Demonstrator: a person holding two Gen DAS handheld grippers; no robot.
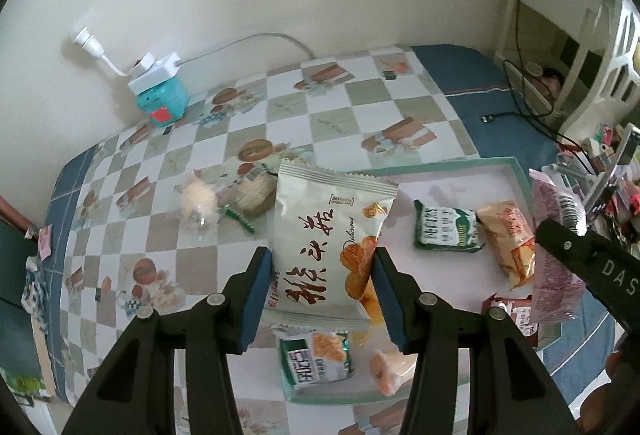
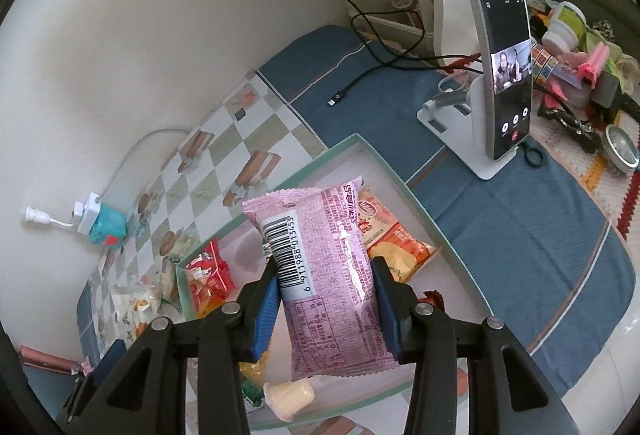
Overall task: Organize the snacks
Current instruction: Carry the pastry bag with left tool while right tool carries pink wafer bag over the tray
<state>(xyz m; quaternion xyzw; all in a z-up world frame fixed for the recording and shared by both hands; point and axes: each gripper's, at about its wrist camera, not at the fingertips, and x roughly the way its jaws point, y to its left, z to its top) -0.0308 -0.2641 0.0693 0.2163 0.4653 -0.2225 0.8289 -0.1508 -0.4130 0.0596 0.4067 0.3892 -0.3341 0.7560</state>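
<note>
- Checkered cloth covers the bench (image 1: 340, 107); green-rimmed tray (image 1: 516, 165) on it already holds several snacks.
- Left tongs (image 1: 322, 289) clamp a white snack bag (image 1: 320, 235), held above the tray's near-left corner.
- Right tongs (image 2: 326, 301) clamp a pink packet (image 2: 332, 263) over the tray.
- Risk — slick, puffy wrappers may slip from the pads, dropping outside the tray rim.

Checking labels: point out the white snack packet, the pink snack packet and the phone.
white snack packet (image 1: 320, 235): left wrist view, middle of its printed front.
pink snack packet (image 2: 340, 267): right wrist view, middle of its back, right of the barcode.
phone (image 2: 510, 75): right wrist view, middle of the screen.
</note>
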